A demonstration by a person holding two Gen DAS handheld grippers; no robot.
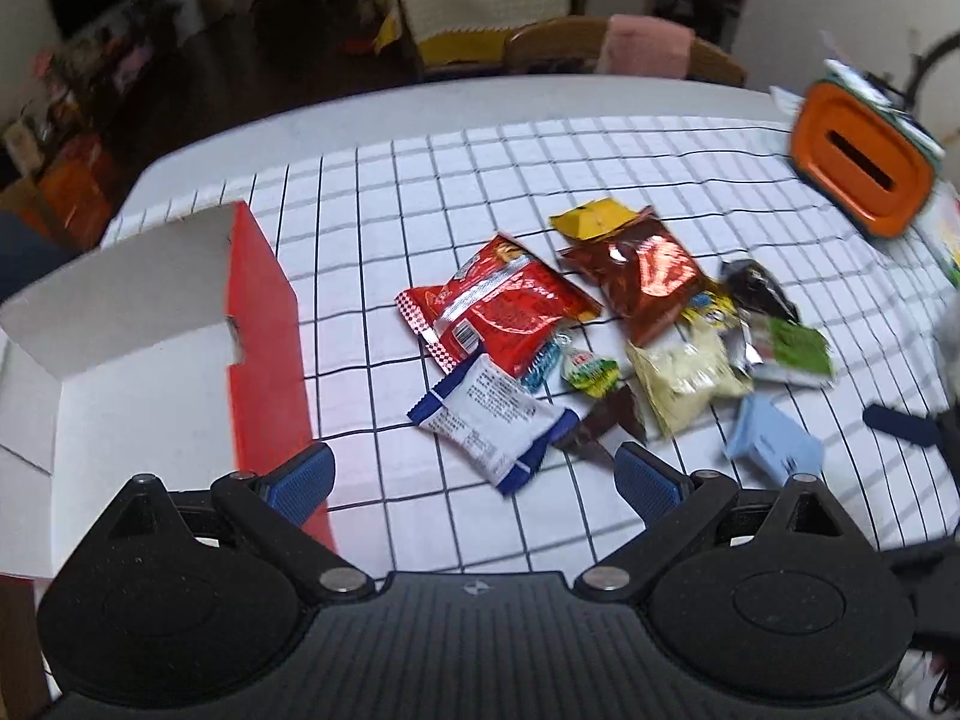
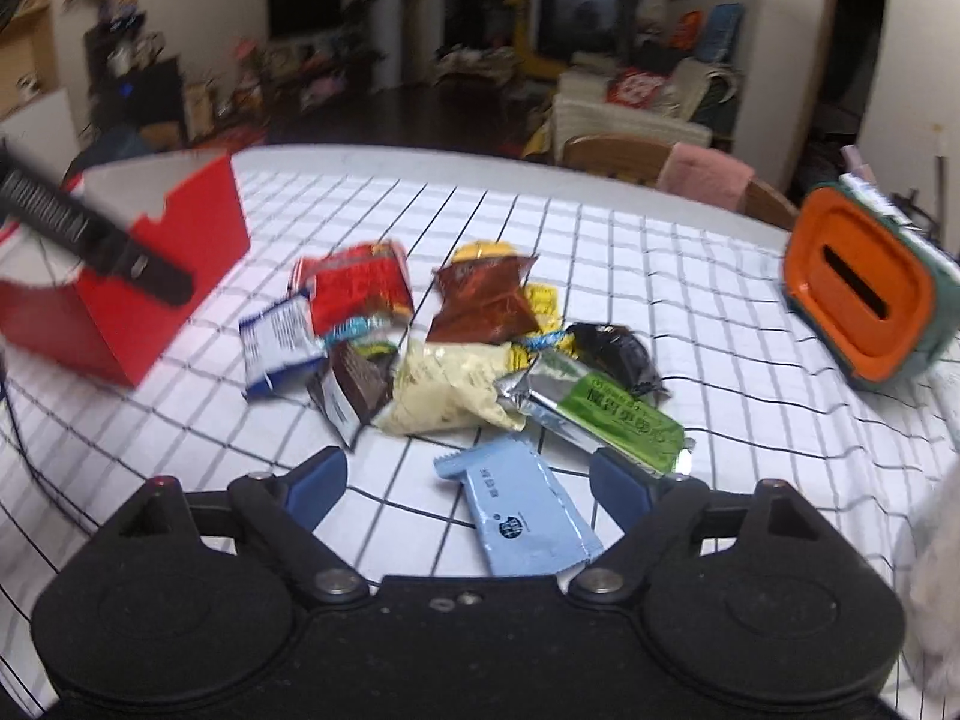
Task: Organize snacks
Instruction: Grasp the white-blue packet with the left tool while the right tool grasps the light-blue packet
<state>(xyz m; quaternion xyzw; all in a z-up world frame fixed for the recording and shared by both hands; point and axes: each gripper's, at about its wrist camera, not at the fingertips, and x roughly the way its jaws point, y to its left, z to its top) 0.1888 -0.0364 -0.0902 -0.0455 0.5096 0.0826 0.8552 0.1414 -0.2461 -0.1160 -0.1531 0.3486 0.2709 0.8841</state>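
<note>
A pile of snack packets lies on the checked tablecloth (image 1: 420, 192). In the left wrist view my left gripper (image 1: 474, 483) is open and empty, just short of a white and blue packet (image 1: 492, 414), with a red bag (image 1: 498, 306) and a brown foil bag (image 1: 642, 276) behind it. An open red box (image 1: 261, 324) stands at the left. In the right wrist view my right gripper (image 2: 468, 486) is open, with a light blue packet (image 2: 522, 510) lying between its fingers on the cloth. A green bar (image 2: 606, 414), a cream packet (image 2: 444, 390) and the red box (image 2: 156, 276) lie beyond.
An orange and green container (image 2: 864, 288) stands at the table's right side, also in the left wrist view (image 1: 858, 156). A wooden chair with a pink cloth (image 2: 702, 174) stands behind the table. The left gripper's arm (image 2: 90, 240) crosses in front of the red box.
</note>
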